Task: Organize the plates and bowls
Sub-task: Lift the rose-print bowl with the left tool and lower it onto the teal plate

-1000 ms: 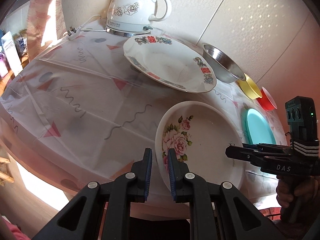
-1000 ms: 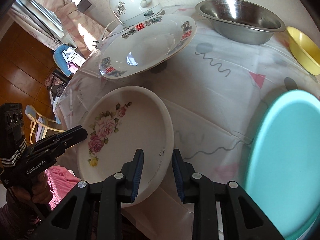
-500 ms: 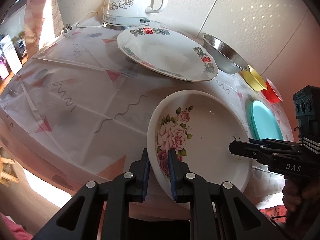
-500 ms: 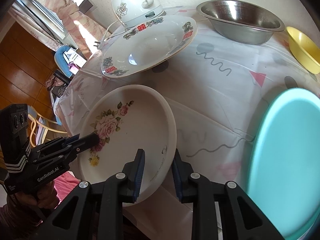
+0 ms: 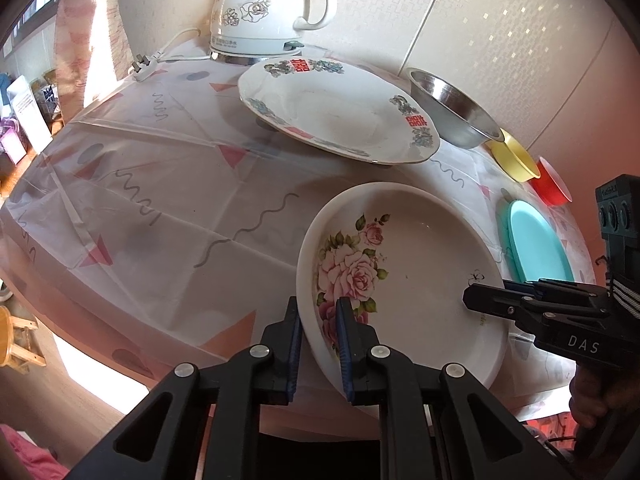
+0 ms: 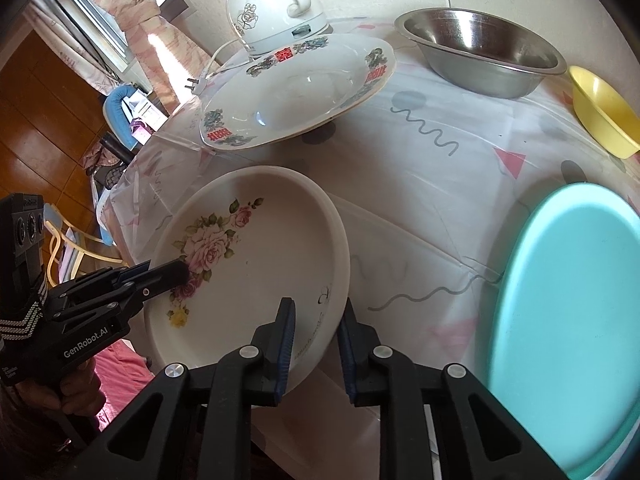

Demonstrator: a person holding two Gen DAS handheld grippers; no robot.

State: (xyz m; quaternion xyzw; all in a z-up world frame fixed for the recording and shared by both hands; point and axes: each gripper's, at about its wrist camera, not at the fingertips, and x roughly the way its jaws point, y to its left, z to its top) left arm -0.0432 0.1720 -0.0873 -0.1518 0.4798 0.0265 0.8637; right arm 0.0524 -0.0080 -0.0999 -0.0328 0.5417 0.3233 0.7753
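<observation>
Two grippers grip one rose bowl point(image 5: 416, 280) by opposite rims.
The left gripper point(image 5: 318, 346) is clamped on the bowl's rim; the right gripper point(image 6: 316, 350) has its jaws closing, with the far rim between the blue pads. Beyond both grippers sit a big plate point(image 5: 340, 116), a steel bowl point(image 6: 480, 48) and a kettle point(image 5: 268, 12); a teal plate point(image 6: 568, 312) lies just right of the right gripper.

left claw point(image 5: 318, 344) clamped, right claw point(image 6: 316, 344) closing, both angled down
</observation>
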